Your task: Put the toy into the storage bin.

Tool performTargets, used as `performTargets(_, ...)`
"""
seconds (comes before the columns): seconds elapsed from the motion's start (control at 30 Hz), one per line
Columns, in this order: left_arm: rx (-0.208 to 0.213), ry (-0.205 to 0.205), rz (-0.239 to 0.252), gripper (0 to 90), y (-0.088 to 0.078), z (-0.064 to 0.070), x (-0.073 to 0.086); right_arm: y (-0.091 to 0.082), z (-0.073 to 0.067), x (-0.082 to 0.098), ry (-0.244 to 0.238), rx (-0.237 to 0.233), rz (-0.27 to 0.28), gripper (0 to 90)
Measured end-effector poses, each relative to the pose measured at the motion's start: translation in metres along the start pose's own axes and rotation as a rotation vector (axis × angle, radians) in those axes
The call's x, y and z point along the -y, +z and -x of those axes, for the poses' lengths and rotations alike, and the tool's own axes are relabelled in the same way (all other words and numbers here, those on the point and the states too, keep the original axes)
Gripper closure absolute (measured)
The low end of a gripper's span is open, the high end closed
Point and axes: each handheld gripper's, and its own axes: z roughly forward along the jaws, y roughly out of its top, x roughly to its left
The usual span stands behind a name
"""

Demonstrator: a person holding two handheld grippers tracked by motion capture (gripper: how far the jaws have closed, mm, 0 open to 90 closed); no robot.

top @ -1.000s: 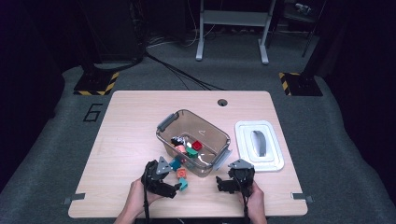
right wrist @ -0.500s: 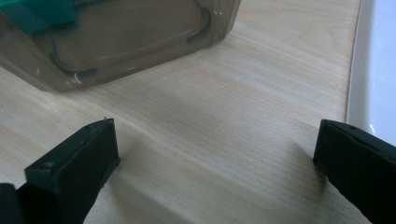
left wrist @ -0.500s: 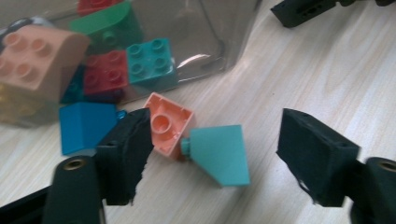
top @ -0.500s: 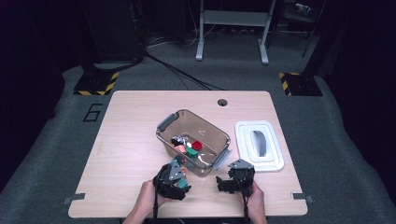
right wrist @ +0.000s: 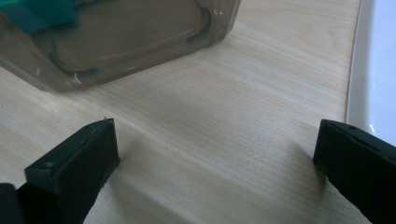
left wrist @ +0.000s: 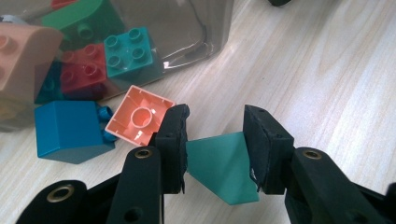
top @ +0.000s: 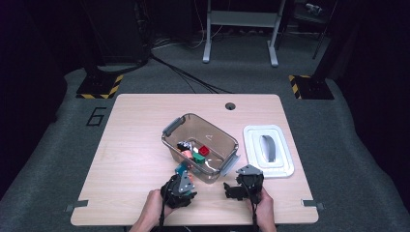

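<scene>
- Left gripper [left wrist: 215, 140]: jaws have just been closing and now pinch a teal brick [left wrist: 219, 170] between the pads, one pad pressed on each side. The brick sits on the desk [left wrist: 327, 84] at the near side of the clear bin [top: 200, 147].
- High view: left gripper [top: 180, 186] sits at the bin's near left corner, held in the person's left hand [top: 152, 210] coming in from the near edge.
- Just left of the pinched brick lies an orange brick [left wrist: 139, 116], tipped over with its hollow underside showing. One of its corners touches the left jaw's pad.
- Left of that, a blue brick [left wrist: 70, 130] lies on its side on the desk, studs pointing towards the orange one.
- Behind the bin wall in the left gripper view: a teal studded brick [left wrist: 128, 53], a red brick [left wrist: 84, 74], a green brick [left wrist: 79, 21] and a peach brick [left wrist: 23, 51], all inside the bin.
- Right gripper [top: 244, 183]: jaws spread wide, nothing between them but bare desk. It rests low near the bin's near right corner, in the right hand [top: 263, 208].
- White lid [top: 267, 150] lies flat on the desk just right of the bin, grey handle up; its edge [right wrist: 373, 70] shows at the right in the right gripper view.
- The two grippers are apart, left and right of the bin's near corner.
</scene>
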Motion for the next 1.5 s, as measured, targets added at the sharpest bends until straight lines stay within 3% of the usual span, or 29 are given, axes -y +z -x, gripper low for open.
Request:
performTargets(0.47, -0.006, -0.045, 0.038, 61.1, -0.020, -0.013, 0.003, 0.000, 0.000, 0.000, -0.007, -0.001, 0.001, 0.0)
performTargets(1.0, -0.058, -0.107, 0.084, 61.2, -0.051, -0.041, 0.007, 0.000, 0.000, 0.000, -0.007, -0.001, 0.001, 0.0)
performTargets(1.5, -0.114, -0.120, 0.111, 61.2, -0.078, -0.061, 0.001, 0.000, 0.001, 0.000, -0.010, -0.001, 0.002, 0.0)
